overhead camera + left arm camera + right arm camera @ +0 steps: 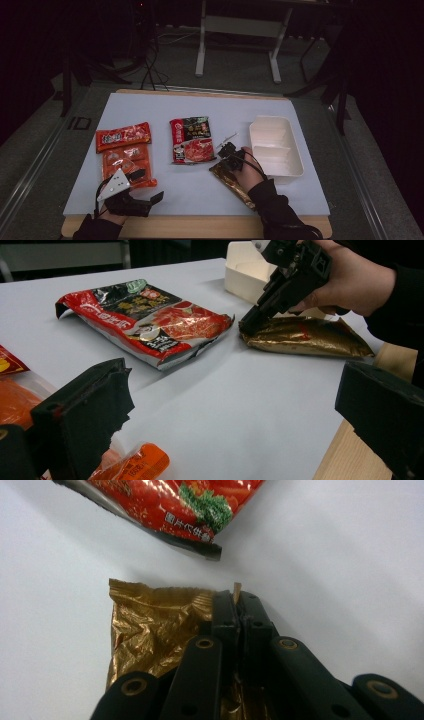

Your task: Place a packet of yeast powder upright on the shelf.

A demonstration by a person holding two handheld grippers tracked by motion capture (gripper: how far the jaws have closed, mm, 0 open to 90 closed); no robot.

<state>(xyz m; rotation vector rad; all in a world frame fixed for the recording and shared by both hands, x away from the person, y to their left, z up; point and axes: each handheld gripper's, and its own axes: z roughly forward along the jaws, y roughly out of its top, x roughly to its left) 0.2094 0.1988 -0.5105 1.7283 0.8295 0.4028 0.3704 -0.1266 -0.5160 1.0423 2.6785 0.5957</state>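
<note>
White tabletop [200,192] on wood, dark room behind.

A dim lab: white-topped table [150,107] on dark floor, metal frame [240,30] behind.

One counter [200,195], covered by a pale sheet, carries all the items. Food packets: four in total. Of these, two are orange-red packets at the left of the high view, one upper [123,136] and one lower [126,163]; one is a red-and-black packet [190,140] at the centre; one is a gold foil packet [231,184] at the lower right of centre. White trays: one [292,167], at the right, with two compartments visible. Grippers: two, the left gripper [147,186] at the lower left and the right gripper [218,159] at the centre right. Hands: two, one per gripper.
</note>
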